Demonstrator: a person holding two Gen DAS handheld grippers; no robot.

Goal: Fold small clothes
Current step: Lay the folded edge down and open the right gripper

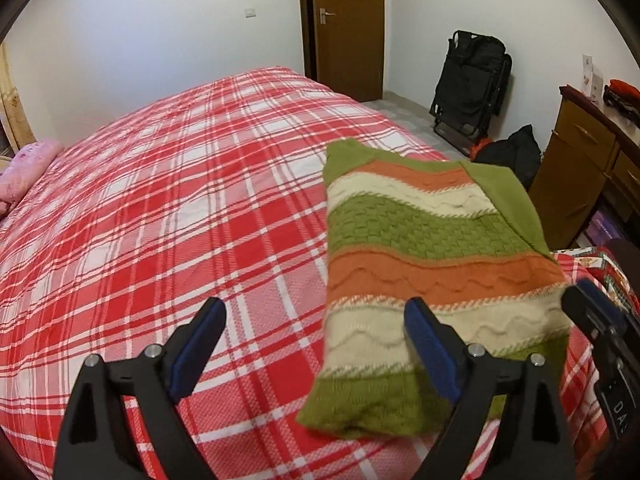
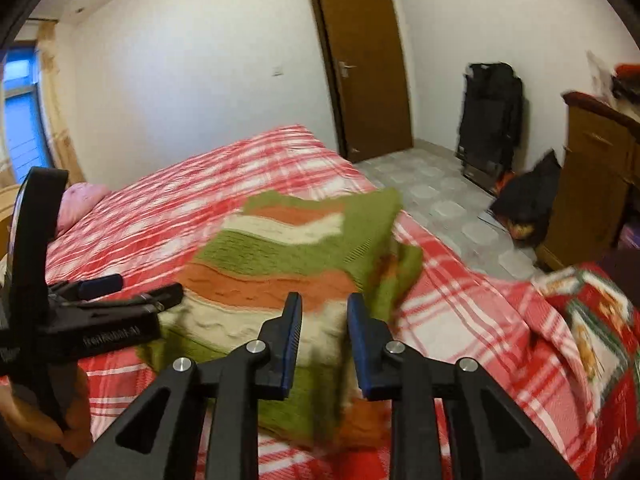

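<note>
A knit sweater (image 1: 432, 240) striped green, orange and cream lies folded on the red plaid bedspread (image 1: 160, 200), near the bed's right side. My left gripper (image 1: 314, 306) is open wide at the sweater's near left edge. Its right finger (image 1: 424, 340) overlaps the knit and its left finger is over the bare bedspread. In the right wrist view, which is blurred, my right gripper (image 2: 325, 304) hovers over the sweater (image 2: 280, 256). Its jaws stand a narrow gap apart with nothing pinched between the pads. The left gripper (image 2: 140, 286) shows there at the sweater's left edge.
A pink pillow (image 1: 28, 168) lies at the bed's far left. A red and green patterned cloth (image 2: 592, 320) lies at the near right. Beyond the bed are tiled floor, a brown door (image 1: 344, 20), a black folded chair (image 1: 468, 88), a black bag (image 1: 512, 148) and a wooden dresser (image 1: 580, 168).
</note>
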